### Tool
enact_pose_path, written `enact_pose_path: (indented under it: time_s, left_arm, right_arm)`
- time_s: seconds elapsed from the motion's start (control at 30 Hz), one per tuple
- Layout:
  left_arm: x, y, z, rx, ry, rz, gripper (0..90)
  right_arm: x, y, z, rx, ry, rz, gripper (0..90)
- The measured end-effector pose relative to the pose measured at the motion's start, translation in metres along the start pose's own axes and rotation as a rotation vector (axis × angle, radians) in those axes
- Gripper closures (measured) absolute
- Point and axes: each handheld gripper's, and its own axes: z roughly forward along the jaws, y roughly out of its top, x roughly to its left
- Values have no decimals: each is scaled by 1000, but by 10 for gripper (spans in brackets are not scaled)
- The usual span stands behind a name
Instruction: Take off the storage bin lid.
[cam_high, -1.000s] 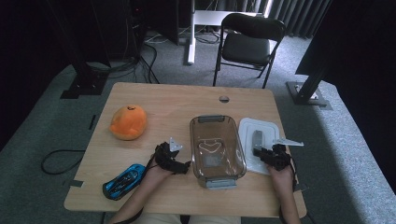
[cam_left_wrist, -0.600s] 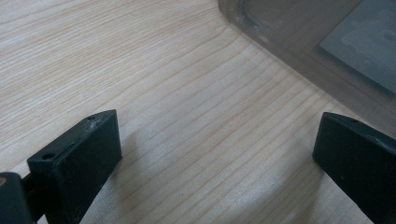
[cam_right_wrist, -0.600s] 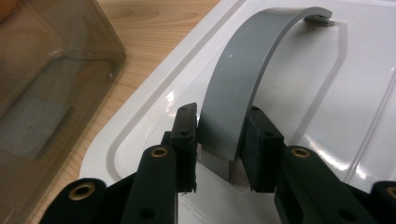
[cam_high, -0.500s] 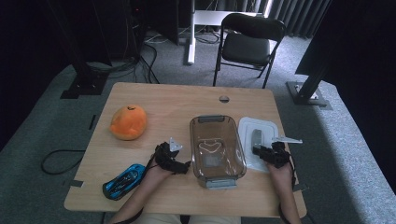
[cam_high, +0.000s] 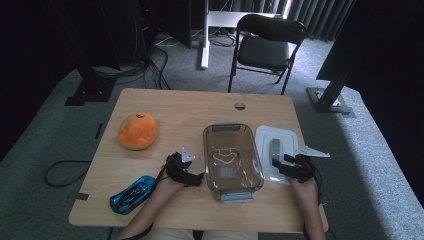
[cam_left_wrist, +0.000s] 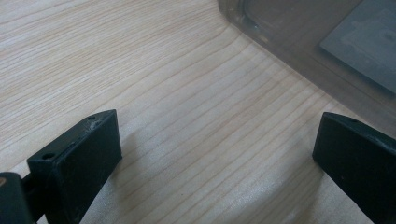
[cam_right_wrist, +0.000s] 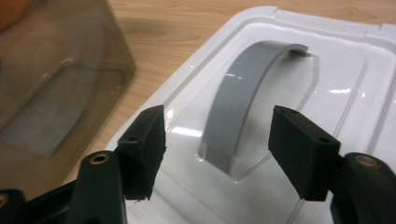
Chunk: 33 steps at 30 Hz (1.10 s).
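- High view: the wooden surface (cam_high: 200, 107) is filling the middle of the frame. A clear container (cam_high: 231, 161) is sitting at lower centre, and a white lid (cam_high: 277, 150) with a grey handle (cam_high: 275, 149) is lying just to its right. The right claw (cam_high: 280, 163) is hovering over the lid's lower part; the left claw (cam_high: 199, 176) is sitting just left of the container's lower edge. An orange plush toy (cam_high: 137, 131) is lying at centre left, a blue toy car (cam_high: 132, 193) at lower left.
- Left gripper view: the left claw (cam_left_wrist: 215, 158) is standing wide apart, with bare wood between its jaws. The container's corner (cam_left_wrist: 299, 42) is showing in the upper right.
- Right gripper view: the right claw (cam_right_wrist: 217, 149) has just been opening and is standing apart; the grey handle (cam_right_wrist: 243, 102) is lying between the jaws, with neither pad pressing on it. The white lid (cam_right_wrist: 327, 93) is spreading across the right of the frame, the container (cam_right_wrist: 56, 84) at the left.
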Motion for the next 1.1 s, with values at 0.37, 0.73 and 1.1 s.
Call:
enact_pose_path:
  time_s: [0.37,0.73,1.1]
  left_arm:
    - [0,0,0,0,0,0,17]
    - [0,0,0,0,0,-1,17]
    - [0,0,0,2,0,3,17]
  right_arm:
    - [12,-12,-14,-16,48,-47,114]
    - [28,-35,-25,-61,119,-202,142]
    - [37,-53,-21,44,224,-301,142]
